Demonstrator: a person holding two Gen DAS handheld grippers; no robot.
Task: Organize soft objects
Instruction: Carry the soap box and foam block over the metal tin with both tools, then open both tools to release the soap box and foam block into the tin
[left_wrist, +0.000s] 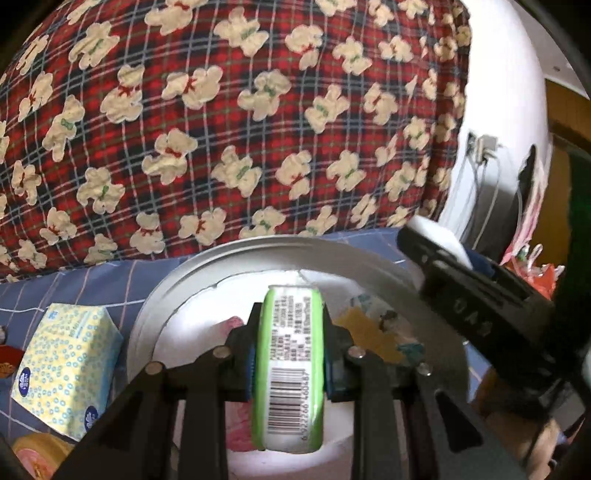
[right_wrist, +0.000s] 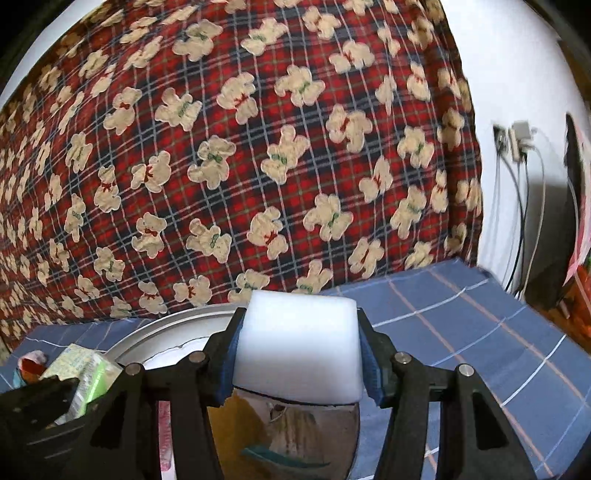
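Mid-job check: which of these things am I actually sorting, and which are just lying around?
In the job:
left gripper shut on green tissue pack
right gripper shut on white foam block
round white bin
yellow tissue pack

Lying about:
bear-print plaid quilt
blue checked sheet
wall cables

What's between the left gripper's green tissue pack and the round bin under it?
Nothing visible. The left gripper holds the green tissue pack directly over the open round bin, which already holds packets. The right gripper, holding a white foam block, is at the bin's right edge, not under the pack.
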